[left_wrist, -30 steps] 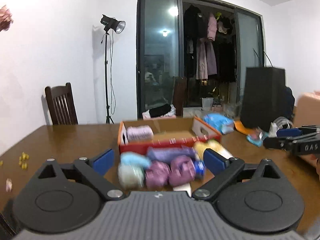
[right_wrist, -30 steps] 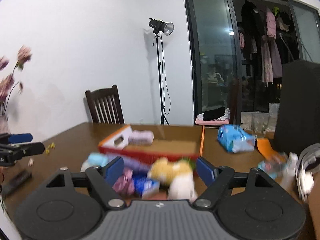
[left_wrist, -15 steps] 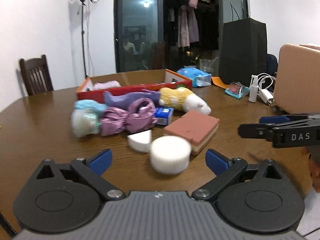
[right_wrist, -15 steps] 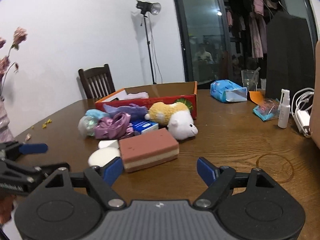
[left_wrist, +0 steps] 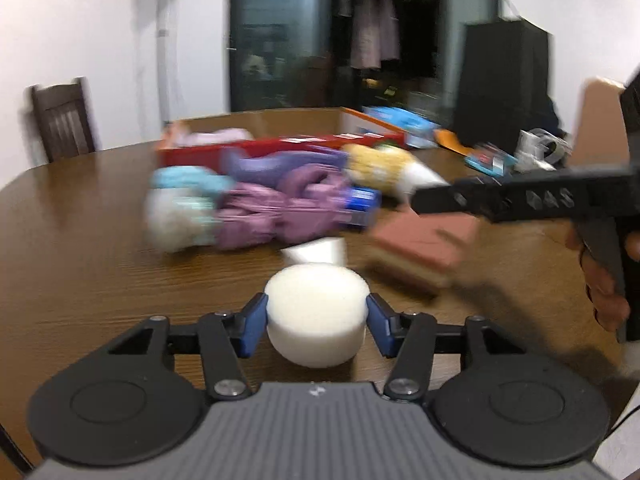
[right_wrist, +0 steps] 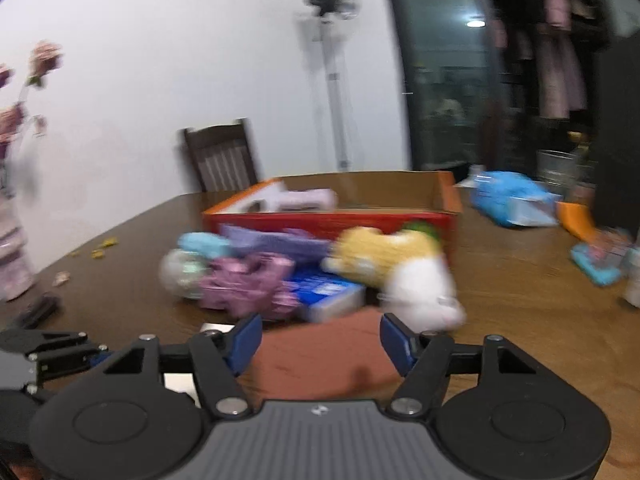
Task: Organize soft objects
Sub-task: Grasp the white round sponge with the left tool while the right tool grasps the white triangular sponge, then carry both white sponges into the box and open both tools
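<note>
Your left gripper (left_wrist: 317, 316) has its blue pads touching both sides of the round white foam puck (left_wrist: 317, 312), which sits on the brown wooden table (left_wrist: 80, 272); the jaws are closing on it. Just beyond the puck lies a small white foam wedge (left_wrist: 318, 250).

Your right gripper (right_wrist: 321, 342) has the reddish-brown rectangular sponge block (right_wrist: 320, 354) between its pads, and its jaws are closing too; the blur keeps you from telling whether the pads press on it yet. In the left view that block lies to the right of the puck, under the right gripper's black finger.

Farther out is the heap of soft things: a purple fabric bundle (left_wrist: 276, 216), a pale white-and-teal ball (left_wrist: 176, 216) at its left, a blue packet (right_wrist: 324, 294), and a yellow-and-white plush toy (right_wrist: 400, 272) on the right. Behind them stands the red cardboard box (right_wrist: 328, 220), open at the top, with a pale pink item (right_wrist: 308, 200) in its far left corner.
</note>
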Demonstrator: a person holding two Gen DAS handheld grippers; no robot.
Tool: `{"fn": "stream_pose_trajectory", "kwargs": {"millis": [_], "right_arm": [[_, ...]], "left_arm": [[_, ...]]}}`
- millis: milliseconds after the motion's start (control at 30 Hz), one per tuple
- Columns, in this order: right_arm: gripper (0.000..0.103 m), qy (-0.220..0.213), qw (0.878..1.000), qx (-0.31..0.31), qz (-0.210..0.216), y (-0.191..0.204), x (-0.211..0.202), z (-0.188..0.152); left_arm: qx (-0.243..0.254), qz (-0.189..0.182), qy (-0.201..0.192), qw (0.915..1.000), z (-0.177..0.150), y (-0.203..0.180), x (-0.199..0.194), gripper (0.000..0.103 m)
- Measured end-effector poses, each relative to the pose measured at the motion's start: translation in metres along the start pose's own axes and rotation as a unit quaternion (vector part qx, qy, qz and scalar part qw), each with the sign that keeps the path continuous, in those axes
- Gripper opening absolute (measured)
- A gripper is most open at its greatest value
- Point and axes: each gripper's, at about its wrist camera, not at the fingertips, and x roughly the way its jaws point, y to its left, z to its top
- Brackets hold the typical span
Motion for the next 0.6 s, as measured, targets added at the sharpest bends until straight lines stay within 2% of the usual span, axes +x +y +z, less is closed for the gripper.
{"fn": "stream_pose_trajectory", "kwargs": {"millis": [67, 133, 233, 333, 467, 500, 567, 600], "right_arm": [[0.062, 0.014, 0.999, -0.018, 0.032, 0.021, 0.016, 0.003], [0.062, 0.031, 0.998, -0.035, 0.039, 0.043, 0.036, 0.004], [0.06, 0.068, 0.996, -0.055, -0.013, 0.074, 0.064, 0.001], [0.06, 0.082, 0.992, -0.069, -0.06, 0.088, 0.078, -0.006], [0.058, 0.097, 0.991, -0.049, -0.078, 0.081, 0.089, -0.011], [0.055, 0.097, 0.991, -0.048, -0.082, 0.078, 0.09, -0.013], [0.034, 0.092, 0.991, -0.046, -0.081, 0.077, 0.09, -0.013], [0.033, 0.09, 0.991, -0.045, -0.082, 0.078, 0.09, -0.013]], "left_arm": [[-0.016, 0.041, -0.002, 0.999, -0.001, 0.025, -0.006, 0.054], [-0.037, 0.071, -0.002, 0.9968, -0.002, 0.045, -0.006, 0.054], [-0.067, 0.092, -0.004, 0.9935, -0.002, 0.068, -0.002, 0.055], [-0.074, 0.083, -0.009, 0.9937, -0.002, 0.078, 0.0, 0.055], [-0.07, 0.06, -0.008, 0.9957, -0.001, 0.081, 0.006, 0.055], [-0.066, 0.056, -0.01, 0.9962, 0.0, 0.08, 0.006, 0.055], [-0.062, 0.049, -0.017, 0.9967, -0.001, 0.076, 0.003, 0.056], [-0.061, 0.047, -0.019, 0.9968, -0.001, 0.075, 0.001, 0.056]]}}
